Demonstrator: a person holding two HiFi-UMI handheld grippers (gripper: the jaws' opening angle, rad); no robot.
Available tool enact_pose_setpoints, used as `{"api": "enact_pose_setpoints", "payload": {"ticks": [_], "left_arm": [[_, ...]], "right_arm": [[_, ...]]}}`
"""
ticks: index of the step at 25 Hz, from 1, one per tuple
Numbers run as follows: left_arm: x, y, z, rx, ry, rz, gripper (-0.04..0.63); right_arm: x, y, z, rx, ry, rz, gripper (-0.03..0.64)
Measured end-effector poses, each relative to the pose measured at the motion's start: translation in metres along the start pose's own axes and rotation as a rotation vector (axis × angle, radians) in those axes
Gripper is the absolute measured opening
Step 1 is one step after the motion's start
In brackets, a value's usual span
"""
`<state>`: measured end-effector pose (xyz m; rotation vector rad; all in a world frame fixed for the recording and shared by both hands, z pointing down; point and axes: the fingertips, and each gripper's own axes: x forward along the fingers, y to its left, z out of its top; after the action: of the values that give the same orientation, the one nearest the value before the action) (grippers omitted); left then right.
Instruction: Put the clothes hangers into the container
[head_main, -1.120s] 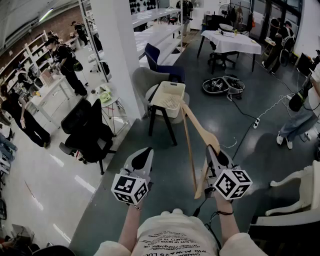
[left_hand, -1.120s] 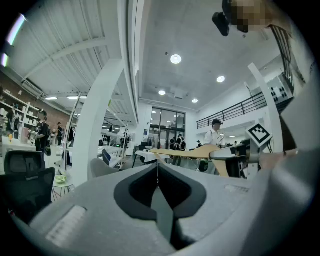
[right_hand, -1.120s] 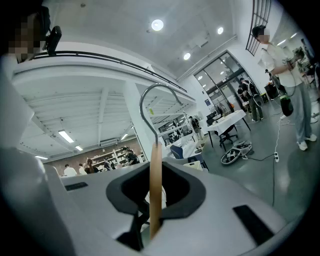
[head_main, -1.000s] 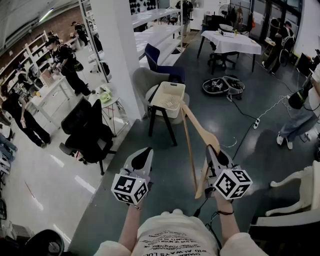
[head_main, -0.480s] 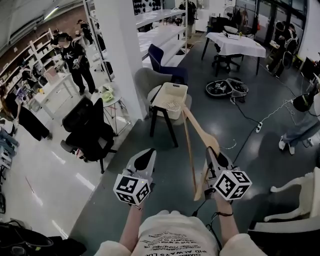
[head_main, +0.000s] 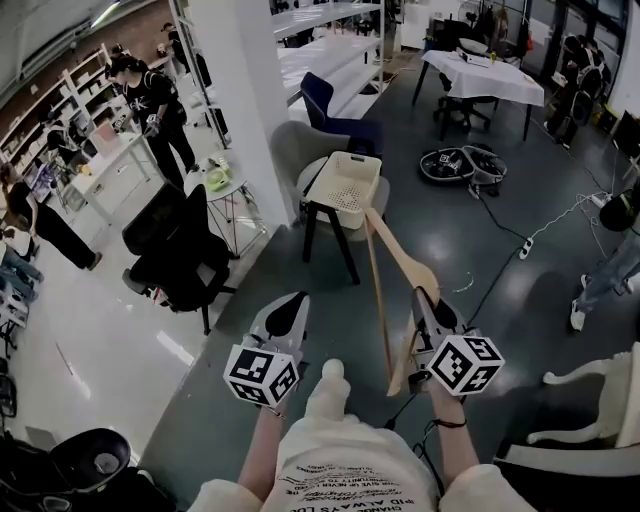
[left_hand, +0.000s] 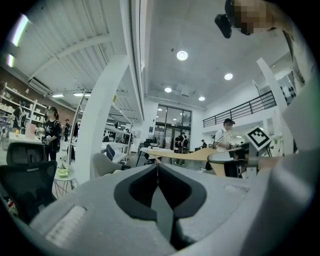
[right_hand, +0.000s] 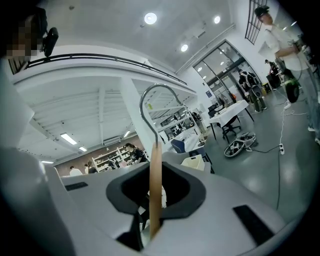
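A wooden clothes hanger (head_main: 392, 265) with a metal hook (right_hand: 155, 97) stands between the jaws of my right gripper (head_main: 428, 312), which is shut on it; its wood (right_hand: 155, 192) runs up through the jaw gap in the right gripper view. One arm of the hanger reaches forward toward a cream perforated basket (head_main: 343, 192) on a small dark-legged stool ahead. My left gripper (head_main: 283, 318) is held level beside the right one, jaws shut with nothing between them. In the left gripper view the hanger (left_hand: 192, 156) shows off to the right.
A white pillar (head_main: 240, 110) stands left of the basket. A grey armchair (head_main: 300, 150) and a blue chair (head_main: 330, 110) are behind it. A black office chair (head_main: 175, 255) is at left, a white chair (head_main: 600, 400) at right. Several people stand around.
The head view has tilted down a little and the basket sits lower in view. Both grippers and the hanger keep their places. People at left have shifted.
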<state>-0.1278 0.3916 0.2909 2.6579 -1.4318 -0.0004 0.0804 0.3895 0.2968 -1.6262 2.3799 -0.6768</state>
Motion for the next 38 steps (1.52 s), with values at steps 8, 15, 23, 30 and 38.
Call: {"api": "enact_pose_setpoints", "payload": {"ticks": [8,15,23,30,38], "left_arm": [[0.062,0.027,0.002,0.002,0.005,-0.022,0.023],[0.13,0.067,0.008,-0.021,0.018,-0.052,0.023],[0.201,0.131,0.014,-0.03,0.023,-0.044,0.023],[0.241,0.164,0.013,-0.043,0.04,-0.057,0.023],[0.268,0.179,0.004,-0.054,0.068,-0.077,0.023]], "right_arm": [[0.054,-0.029,0.017,0.017,-0.014,-0.007,0.055],[0.127,-0.049,0.035,0.028,0.007,-0.024,0.055],[0.216,-0.07,0.049,0.045,0.016,-0.03,0.055],[0.265,-0.084,0.051,0.065,0.037,-0.049,0.055],[0.29,-0.101,0.054,0.091,0.036,-0.078,0.055]]}}
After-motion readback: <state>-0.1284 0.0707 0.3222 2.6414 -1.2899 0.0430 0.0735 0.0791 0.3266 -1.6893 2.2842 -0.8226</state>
